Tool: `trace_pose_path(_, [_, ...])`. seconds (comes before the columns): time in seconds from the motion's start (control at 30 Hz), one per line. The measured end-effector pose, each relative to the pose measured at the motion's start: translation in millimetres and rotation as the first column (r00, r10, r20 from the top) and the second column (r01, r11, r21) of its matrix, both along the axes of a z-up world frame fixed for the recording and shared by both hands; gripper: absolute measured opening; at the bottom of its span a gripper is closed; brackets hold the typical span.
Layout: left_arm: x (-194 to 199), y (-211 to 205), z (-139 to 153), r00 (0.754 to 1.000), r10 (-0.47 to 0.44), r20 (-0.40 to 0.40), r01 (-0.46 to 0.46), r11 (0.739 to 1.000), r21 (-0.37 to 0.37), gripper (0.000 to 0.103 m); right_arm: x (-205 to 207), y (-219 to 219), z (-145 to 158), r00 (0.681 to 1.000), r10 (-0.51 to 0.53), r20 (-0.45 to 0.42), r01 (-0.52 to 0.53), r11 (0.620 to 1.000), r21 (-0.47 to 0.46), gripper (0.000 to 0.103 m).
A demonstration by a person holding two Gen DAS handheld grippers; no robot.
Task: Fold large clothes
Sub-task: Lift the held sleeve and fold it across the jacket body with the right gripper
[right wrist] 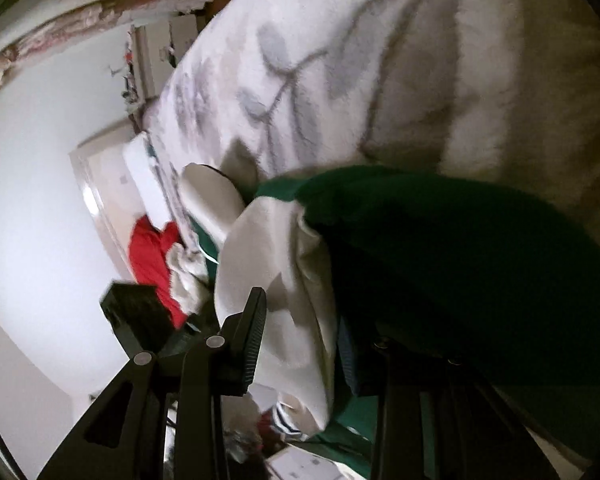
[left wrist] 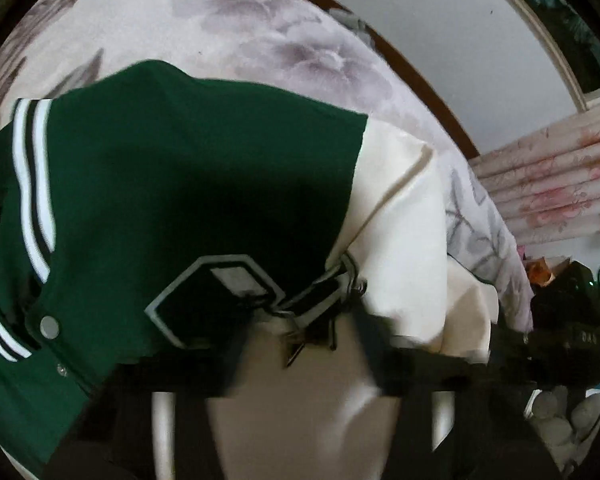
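1. Left wrist view showed the jacket (left wrist: 188,184), a green varsity one with cream sleeves (left wrist: 400,216) and striped rib trim (left wrist: 32,184), lying on the bed (left wrist: 228,36) over a floral blanket, its bulk near the bed's near edge
2. The left tongs (left wrist: 300,328) were blurred at the bottom of that view; cream fabric showed between the dark fingers, and the jaws stood narrow, so I judged them to be gripping the jacket where the sleeve meets the green body near the chest patch (left wrist: 216,300)
3. In the right wrist view the right tongs (right wrist: 300,344) had a cream sleeve fold (right wrist: 292,280) passing between the two fingers; the far finger was half hidden by green cloth, so whether the pads truly pressed the fabric I could not tell
4. A red garment (right wrist: 152,256) lay beyond, off the bed's far side, clear of the work
5. Risks, as I judged them: the thick layered cloth could slip from a narrow bite, so only the top layer lifts and the fold comes out crooked
6. The heavy sleeve could slide off the bed's edge and drag the body askew
7. Snaps (left wrist: 49,326) or rib trim could catch a finger when releasing
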State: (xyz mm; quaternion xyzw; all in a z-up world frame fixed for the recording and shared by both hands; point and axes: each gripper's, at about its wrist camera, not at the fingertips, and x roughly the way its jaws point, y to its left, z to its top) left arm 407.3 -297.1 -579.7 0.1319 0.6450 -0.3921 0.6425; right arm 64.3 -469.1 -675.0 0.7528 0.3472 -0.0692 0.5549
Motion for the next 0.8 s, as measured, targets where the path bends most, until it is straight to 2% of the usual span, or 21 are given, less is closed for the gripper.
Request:
trace_pose_path(0.03, [4,8,0,0.999,0.026,-0.022,-0.027,0.999,-0.019,0.018,-1,2,3,1.000,-0.013,-0.002,0.013,1.000,-0.028,0.027])
trace_pose_path(0.07, [10,16,-1,0.998,0.054,-0.030,-0.055,0.998,-0.034,0.016,-5,3,10,1.000,-0.019,-0.006,0.018,0.998,-0.059,0.011])
trace_pose_path(0.1, [12,31,3,0.995,0.098,-0.026,-0.099,0.994,-0.053,0.014,10,4,8,1.000,-0.010,-0.006,0.010,0.998,-0.067,0.011])
trace_pose_path(0.17, [16,53,6,0.988,0.151,-0.026,-0.152,0.986,-0.064,0.011,8,9,21,1.000,0.020,0.000,-0.020,0.994,-0.109,0.007])
trace_pose_path(0.27, [18,85,7,0.974,0.223,-0.032,-0.225,0.972,-0.069,0.010,8,14,35,0.995,0.082,-0.050,-0.090,0.977,-0.191,0.005])
trace_pose_path(0.37, [20,119,-6,0.948,0.301,-0.099,-0.309,0.949,-0.069,0.010,17,13,30,0.982,0.132,-0.139,-0.164,0.954,-0.251,0.004])
trace_pose_path(0.4, [18,129,-10,0.941,0.330,-0.076,-0.333,0.942,-0.036,0.000,17,14,28,0.975,0.148,-0.164,-0.187,0.947,-0.261,0.004])
trace_pose_path(0.43, [20,136,-13,0.936,0.349,-0.041,-0.350,0.937,-0.007,0.000,17,14,25,0.968,0.154,-0.200,-0.206,0.938,-0.279,0.004])
trace_pose_path(0.47, [22,146,-17,0.927,0.372,-0.051,-0.373,0.928,-0.001,0.000,14,14,25,0.959,0.163,-0.233,-0.229,0.928,-0.293,0.004])
trace_pose_path(0.53, [20,171,-16,0.889,0.454,-0.059,-0.453,0.891,0.020,0.000,16,12,20,0.943,0.193,-0.269,-0.270,0.919,-0.287,0.005])
trace_pose_path(0.63, [13,199,13,0.832,0.555,0.002,-0.555,0.832,-0.008,0.003,40,11,28,0.907,0.285,-0.311,-0.373,0.887,-0.273,0.019])
trace_pose_path(0.67, [9,208,23,0.809,0.588,0.031,-0.588,0.809,-0.010,0.003,41,13,36,0.892,0.314,-0.325,-0.407,0.869,-0.280,0.030])
trace_pose_path(0.7, [4,217,32,0.789,0.613,0.043,-0.613,0.790,-0.019,0.006,41,16,44,0.885,0.333,-0.327,-0.430,0.854,-0.293,0.036])
trace_pose_path(0.73, [-3,229,42,0.761,0.646,0.051,-0.646,0.763,-0.027,0.017,44,18,50,0.878,0.353,-0.324,-0.450,0.840,-0.305,0.043])
trace_pose_path(0.77, [-8,240,47,0.743,0.667,0.055,-0.667,0.745,-0.028,0.029,43,23,58,0.868,0.375,-0.326,-0.473,0.824,-0.313,0.045])
trace_pose_path(0.8, [-20,255,55,0.711,0.701,0.059,-0.700,0.713,-0.036,0.063,49,27,64,0.856,0.396,-0.332,-0.497,0.806,-0.320,0.046])
